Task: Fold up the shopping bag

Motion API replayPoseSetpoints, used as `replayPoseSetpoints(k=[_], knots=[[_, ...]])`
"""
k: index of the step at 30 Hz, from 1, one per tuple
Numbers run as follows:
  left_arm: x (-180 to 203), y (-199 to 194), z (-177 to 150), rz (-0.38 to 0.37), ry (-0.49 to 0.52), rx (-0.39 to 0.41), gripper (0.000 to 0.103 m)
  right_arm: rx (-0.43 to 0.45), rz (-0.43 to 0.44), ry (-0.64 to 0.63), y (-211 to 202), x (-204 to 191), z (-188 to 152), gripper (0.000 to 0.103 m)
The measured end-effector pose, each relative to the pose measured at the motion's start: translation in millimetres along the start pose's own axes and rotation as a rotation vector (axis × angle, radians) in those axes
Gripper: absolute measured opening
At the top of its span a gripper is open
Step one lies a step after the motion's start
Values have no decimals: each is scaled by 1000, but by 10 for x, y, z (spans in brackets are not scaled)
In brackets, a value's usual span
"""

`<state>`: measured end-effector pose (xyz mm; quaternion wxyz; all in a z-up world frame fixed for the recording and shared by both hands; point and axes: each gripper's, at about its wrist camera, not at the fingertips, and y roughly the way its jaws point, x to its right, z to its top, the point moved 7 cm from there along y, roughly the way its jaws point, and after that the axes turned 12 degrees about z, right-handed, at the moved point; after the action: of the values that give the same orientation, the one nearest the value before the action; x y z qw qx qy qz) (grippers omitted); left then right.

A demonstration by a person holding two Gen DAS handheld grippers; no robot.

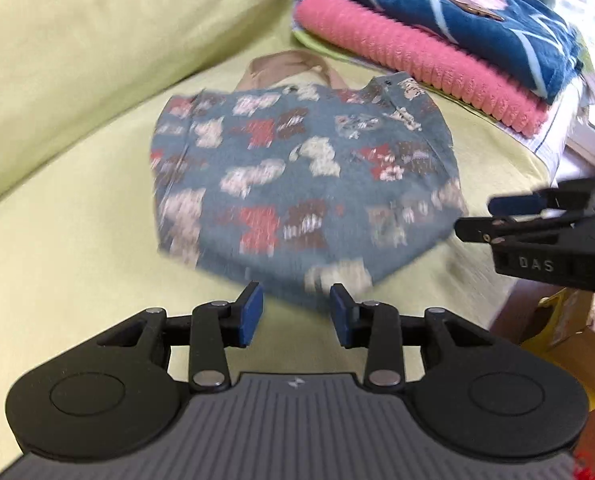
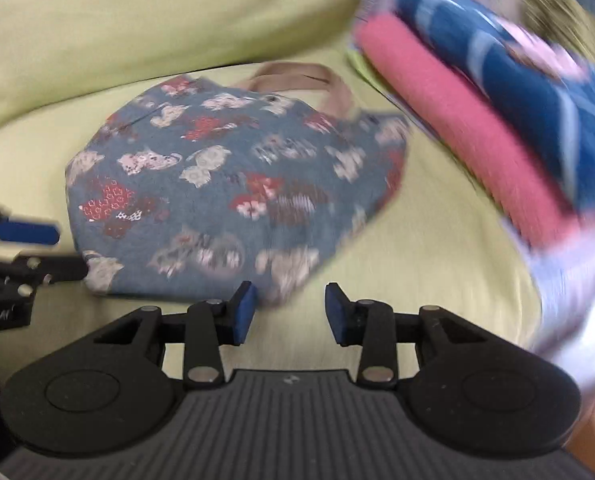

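Note:
A blue fabric shopping bag (image 1: 297, 184) with a cat print lies flat on a yellow-green sofa seat, its tan handles (image 1: 285, 66) at the far end. It also shows in the right wrist view (image 2: 233, 196), with its handles (image 2: 305, 80) at the back. My left gripper (image 1: 296, 312) is open and empty, just short of the bag's near edge. My right gripper (image 2: 290, 310) is open and empty, at the bag's near right corner. The right gripper (image 1: 509, 216) also shows in the left wrist view, at the bag's right side. The left gripper's fingertip (image 2: 25, 232) shows at the left of the right wrist view.
A stack of folded towels, pink (image 1: 417, 68) under dark blue (image 1: 477, 12), lies on the seat to the right of the bag; it also shows in the right wrist view (image 2: 477, 132). The sofa back cushion (image 1: 117, 28) rises behind. The seat's right edge drops to a cardboard box (image 1: 565, 320).

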<state>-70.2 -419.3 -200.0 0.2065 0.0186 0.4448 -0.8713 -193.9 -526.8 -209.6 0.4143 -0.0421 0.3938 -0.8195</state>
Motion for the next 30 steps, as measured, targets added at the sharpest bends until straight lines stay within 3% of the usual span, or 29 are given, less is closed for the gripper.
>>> replayPoseSetpoints(k=[5,7,14,21,30], knots=[[-187,-355,-205,21,-85,-11,45,59,41,155,-401,-209,-229,42],[-240,-499,-263,29,-110,-1,46,67,29,147,-525,-283,-237,45],[-353,-899,-349,63,-157,69,55,96,28,135,-824,-378,-214,70],[-506,-1059,-363,99,-204,87,55,124,28,125,-1116,-467,-194,75],[-623,-1172,-422,141,-218,86,60,130,51,137,-1073,-539,-180,88]])
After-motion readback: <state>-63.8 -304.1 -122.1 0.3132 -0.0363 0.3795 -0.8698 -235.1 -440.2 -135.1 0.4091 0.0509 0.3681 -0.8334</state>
